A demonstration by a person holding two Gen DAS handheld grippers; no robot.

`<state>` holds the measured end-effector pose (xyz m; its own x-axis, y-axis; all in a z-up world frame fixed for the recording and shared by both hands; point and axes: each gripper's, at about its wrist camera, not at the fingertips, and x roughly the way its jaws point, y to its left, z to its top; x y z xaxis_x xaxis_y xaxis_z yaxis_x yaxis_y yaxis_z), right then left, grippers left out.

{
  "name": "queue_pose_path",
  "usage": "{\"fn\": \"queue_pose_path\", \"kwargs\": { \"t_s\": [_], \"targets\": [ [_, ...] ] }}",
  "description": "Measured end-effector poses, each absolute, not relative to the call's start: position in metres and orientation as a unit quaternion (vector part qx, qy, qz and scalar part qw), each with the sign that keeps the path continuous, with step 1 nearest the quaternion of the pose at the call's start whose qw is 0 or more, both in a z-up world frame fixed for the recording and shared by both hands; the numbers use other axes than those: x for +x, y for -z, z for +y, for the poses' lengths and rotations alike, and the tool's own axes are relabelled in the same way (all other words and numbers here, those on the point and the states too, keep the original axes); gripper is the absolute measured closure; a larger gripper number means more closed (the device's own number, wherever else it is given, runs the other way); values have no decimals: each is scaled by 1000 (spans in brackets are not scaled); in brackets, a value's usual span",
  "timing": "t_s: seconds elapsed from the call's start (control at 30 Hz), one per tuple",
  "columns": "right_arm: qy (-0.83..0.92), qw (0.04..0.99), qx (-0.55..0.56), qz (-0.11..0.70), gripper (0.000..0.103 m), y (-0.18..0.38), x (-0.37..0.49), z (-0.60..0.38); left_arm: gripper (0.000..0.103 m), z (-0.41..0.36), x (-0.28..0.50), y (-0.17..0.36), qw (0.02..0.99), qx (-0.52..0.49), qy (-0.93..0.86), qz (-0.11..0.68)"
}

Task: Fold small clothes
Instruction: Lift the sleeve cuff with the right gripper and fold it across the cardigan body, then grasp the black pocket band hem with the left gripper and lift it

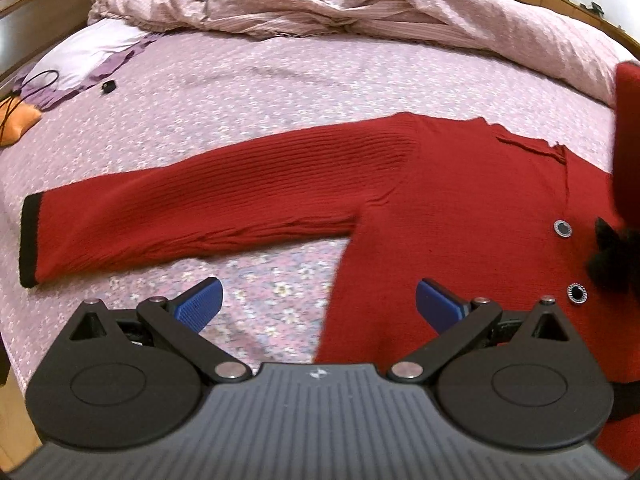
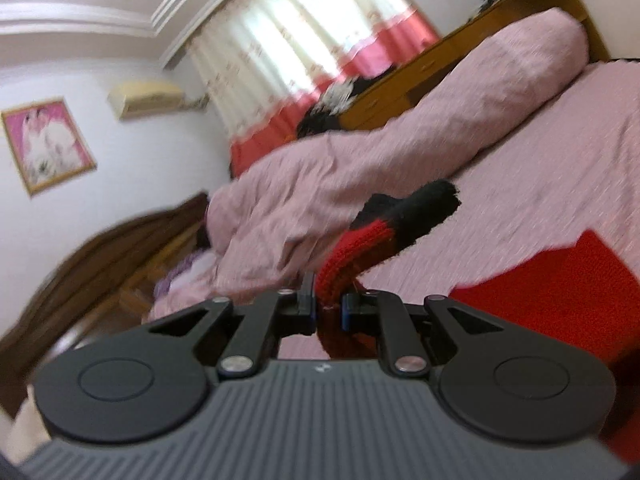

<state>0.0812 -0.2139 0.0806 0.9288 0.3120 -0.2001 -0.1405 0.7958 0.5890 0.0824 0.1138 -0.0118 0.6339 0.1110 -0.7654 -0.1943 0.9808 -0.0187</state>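
The red knitted cardigan (image 1: pixel 460 208) lies flat on the bed (image 1: pixel 248 92), its body toward the near edge at the right of the left wrist view and its buttons (image 1: pixel 562 228) facing up. One sleeve (image 1: pixel 192 208) stretches out straight toward the left side of the bed, its black cuff (image 1: pixel 29 240) at the far end; nothing has been folded over it yet.

The left gripper (image 1: pixel 319 300) hovers above the near edge of the bed, just off the cardigan's side seam. Its blue fingers (image 1: pixel 202 300) stand wide apart and hold nothing.

The right gripper (image 2: pixel 327 312) is clenched on the other sleeve (image 2: pixel 352 256) close to its black cuff (image 2: pixel 416 208), which sticks out past the fingers. That sleeve is lifted clear of the bed, and in the left wrist view a strip of red (image 1: pixel 626 140) rises at the right edge over the cardigan's body. The right wrist view is blurred, so how far across the sleeve has come cannot be told.

The fold looks to be in its first step: one sleeve is raised to be laid across the chest. Still left, by this reading, are setting that sleeve down, bringing the outstretched sleeve in, and folding the body up. The rumpled pink quilt (image 1: pixel 360 4) along the far side of the bed lies well apart from the work.
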Motion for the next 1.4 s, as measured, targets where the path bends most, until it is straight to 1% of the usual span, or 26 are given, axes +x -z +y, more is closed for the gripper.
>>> {"fn": "queue_pose_path", "kwargs": {
  "t_s": [0.27,0.47,0.53,0.57,0.6,0.63,0.7,0.77,0.87,1.13,1.3,1.4],
  "targets": [
    [-164,932,226,233,89,-32,94,-143,0,131,77,18,900,-64,-98,420],
    [-187,918,204,286,86,-6,94,-121,0,135,77,21,899,-71,-100,421],
    [-186,914,197,301,83,-1,96,-118,0,134,77,20,899,-70,-99,420],
    [-186,912,195,310,77,1,96,-116,0,134,77,20,900,-70,-99,419],
    [-186,909,194,318,70,3,95,-116,0,134,77,19,900,-71,-98,419],
    [-186,908,193,323,66,4,95,-114,0,133,78,19,900,-71,-98,418],
    [-192,903,190,333,54,5,94,-112,0,132,78,17,901,-72,-98,417],
    [-208,896,186,344,48,4,90,-111,0,132,77,16,902,-72,-98,415],
    [-227,889,179,356,48,1,81,-109,0,132,77,14,903,-72,-96,412],
    [-230,889,181,351,47,-18,60,-129,0,126,75,6,909,-72,-83,402],
    [-217,895,184,344,47,-25,51,-147,0,123,75,0,910,-91,-63,398],
    [-200,898,184,345,47,-23,48,-157,0,117,77,-2,914,-85,-54,394]
  ]
}}
